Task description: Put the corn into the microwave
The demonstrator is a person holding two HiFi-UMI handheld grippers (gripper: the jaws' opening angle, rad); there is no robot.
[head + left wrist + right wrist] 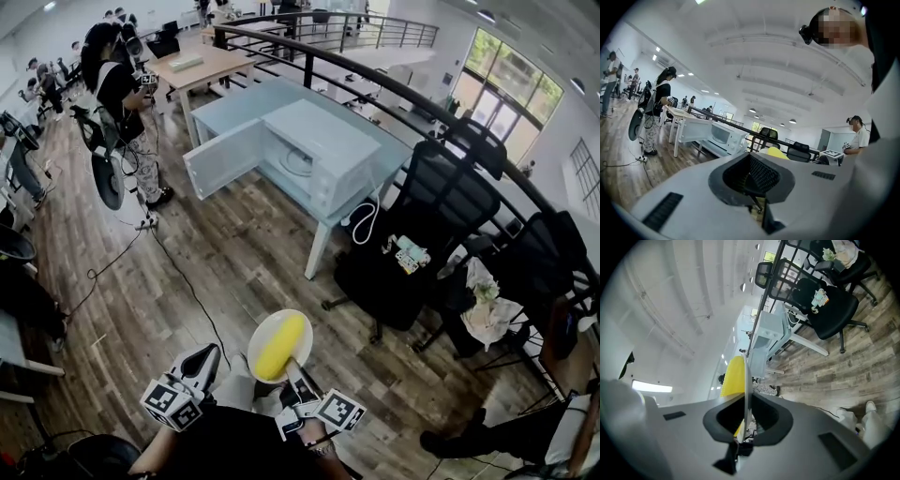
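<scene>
**Corn on a plate, microwave well ahead**

The right gripper (295,366) pinches the rim of 1 white plate (255,343), likely so the corn (280,345) rides flat without being squeezed. The left gripper (208,357) hangs beside it, its jaws pressed together on nothing. The microwave (314,150) stands with its door open.

The microwave (314,155) stands on a table (230,111), its door (223,157) swung out to its left; a person (117,98) stands further left of the microwave, with a desk (197,66) behind and to its left; a railing (394,89) runs behind the microwave; a chair (445,197) sits just right of it. Well in front of the microwave, the corn (279,345) lies on a plate (258,330); the plate's near rim sits between the right gripper's (296,367) jaws; the left gripper (208,356) is just left of the plate, seemingly apart from it.
</scene>
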